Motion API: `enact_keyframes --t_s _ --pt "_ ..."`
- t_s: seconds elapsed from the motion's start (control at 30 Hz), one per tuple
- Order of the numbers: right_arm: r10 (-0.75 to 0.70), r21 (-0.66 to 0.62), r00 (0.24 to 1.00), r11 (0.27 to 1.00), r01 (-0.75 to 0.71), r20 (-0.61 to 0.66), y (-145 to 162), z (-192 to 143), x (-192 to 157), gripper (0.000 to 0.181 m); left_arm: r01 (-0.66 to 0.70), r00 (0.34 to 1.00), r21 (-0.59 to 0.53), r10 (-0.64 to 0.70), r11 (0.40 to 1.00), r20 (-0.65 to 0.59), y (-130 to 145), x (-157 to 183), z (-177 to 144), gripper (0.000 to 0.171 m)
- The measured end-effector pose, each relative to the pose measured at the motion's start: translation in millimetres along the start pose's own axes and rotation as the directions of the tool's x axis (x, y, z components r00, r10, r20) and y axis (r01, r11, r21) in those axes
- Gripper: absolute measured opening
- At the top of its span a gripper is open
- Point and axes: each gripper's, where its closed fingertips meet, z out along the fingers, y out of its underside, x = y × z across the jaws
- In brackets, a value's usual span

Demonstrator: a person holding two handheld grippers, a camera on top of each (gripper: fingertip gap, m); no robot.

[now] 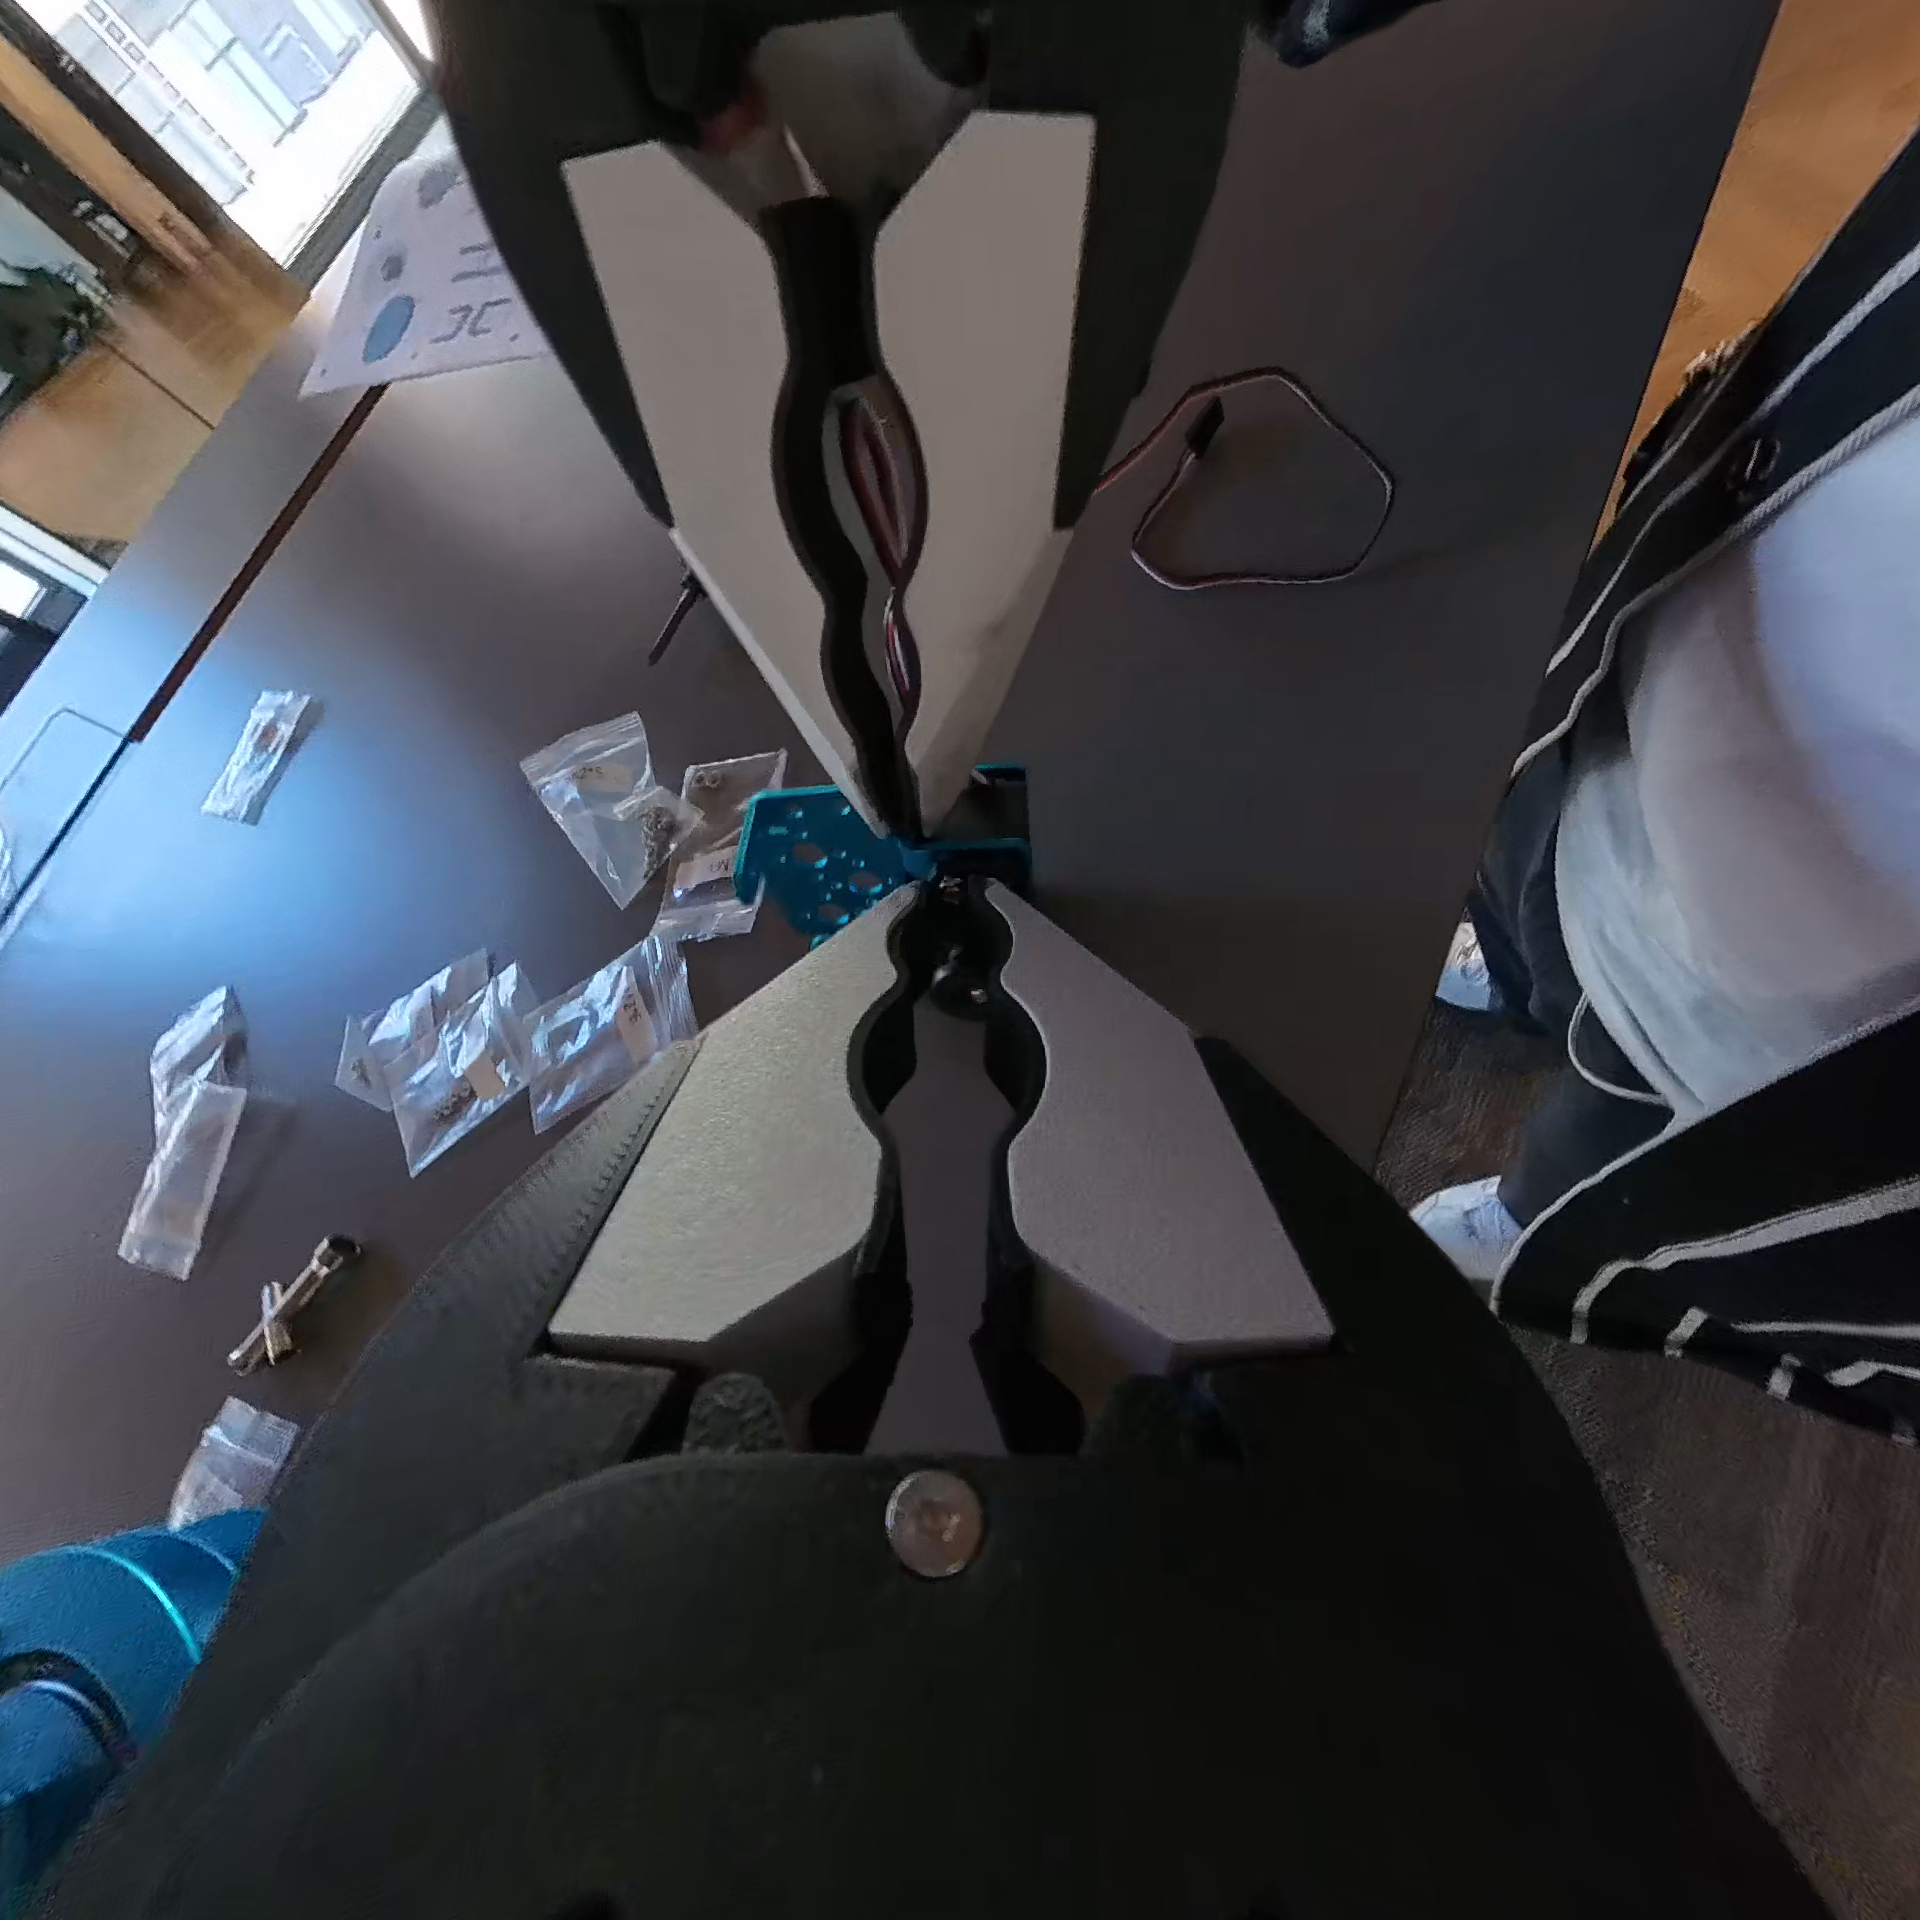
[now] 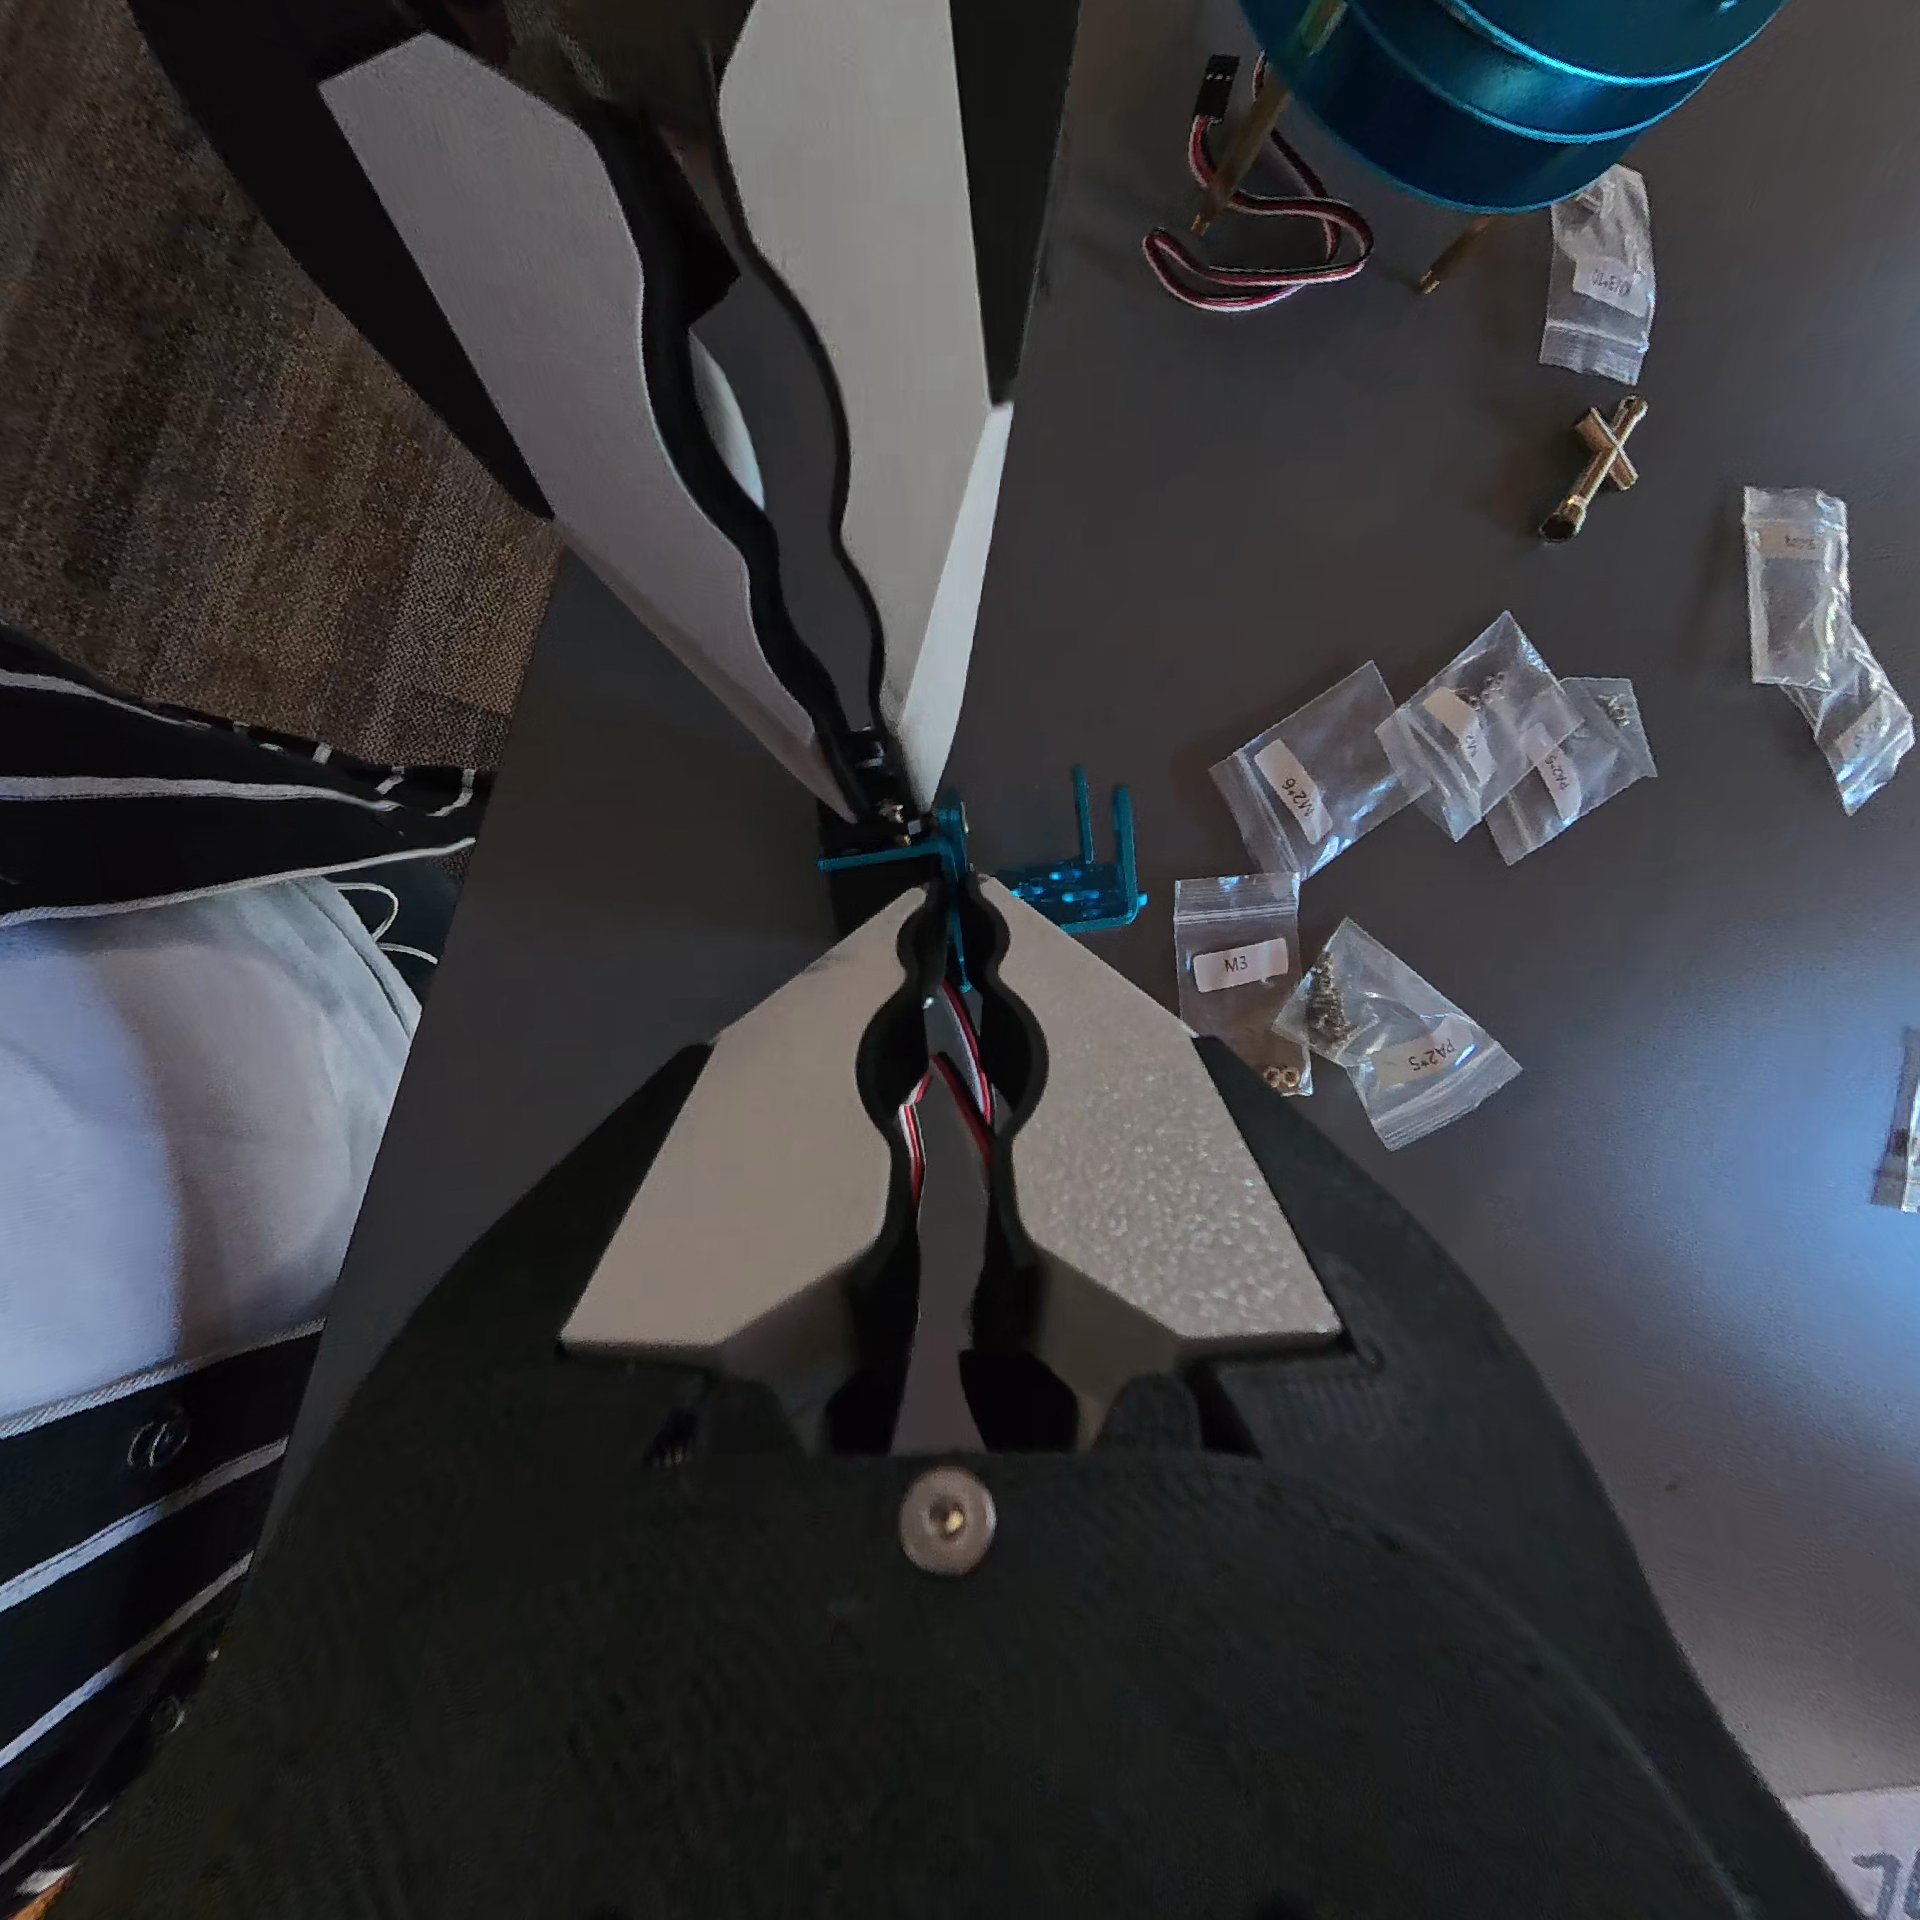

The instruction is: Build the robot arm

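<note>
A small assembly of a blue metal bracket [image 1: 982, 854] and a black servo [image 1: 1003, 821] hangs between my two grippers above the dark grey table [image 1: 1247, 727]. My left gripper [image 1: 940, 896] is shut on the servo's black end; in the right wrist view it [image 2: 883, 795] comes in from the top. My right gripper [image 2: 951, 896] is shut on the bracket's thin blue plate [image 2: 958, 935]. The servo's red, white and black wires [image 2: 961, 1039] run back between its fingers. In the left wrist view it [image 1: 902, 821] comes from the top. A second blue perforated bracket [image 2: 1081, 883] lies loose on the table beside them.
Several clear bags of small hardware [image 2: 1320, 779] lie on the table, with a metal cross wrench [image 2: 1605, 468], a round blue base on brass posts [image 2: 1507, 94] and a looped servo cable [image 1: 1268, 488]. A paper sheet [image 1: 436, 301] lies far off. A person in a striped jacket [image 1: 1714, 779] stands at the table's edge. Both grippers' tips are close together, under 4 cm apart.
</note>
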Motion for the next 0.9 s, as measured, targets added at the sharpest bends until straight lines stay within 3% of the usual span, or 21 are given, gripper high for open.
enact_keyframes --t_s 0.23,0.43,0.73,0.9 --pt "-0.021 0.002 1.0 1.0 0.021 0.021 1 -1 -1 0.002 -0.045 0.996 0.02 0.046 0.999 -0.076 -3 4 1 0.003" --pt "-0.006 0.027 1.0 1.0 0.005 0.027 1 -1 -1 0.002 0.046 0.992 0.115 -0.032 0.992 -0.121 -2 2 1 0.002" --pt "0.091 0.02 0.996 0.996 -0.091 -0.019 2 1 8 0.002 0.067 0.992 0.108 -0.078 0.992 0.101 2 -9 1 0.002" --pt "0.115 0.038 0.993 0.993 -0.115 0.005 1 2 9 0.001 0.116 0.986 0.133 -0.13 0.984 0.105 3 -10 0 0.004"
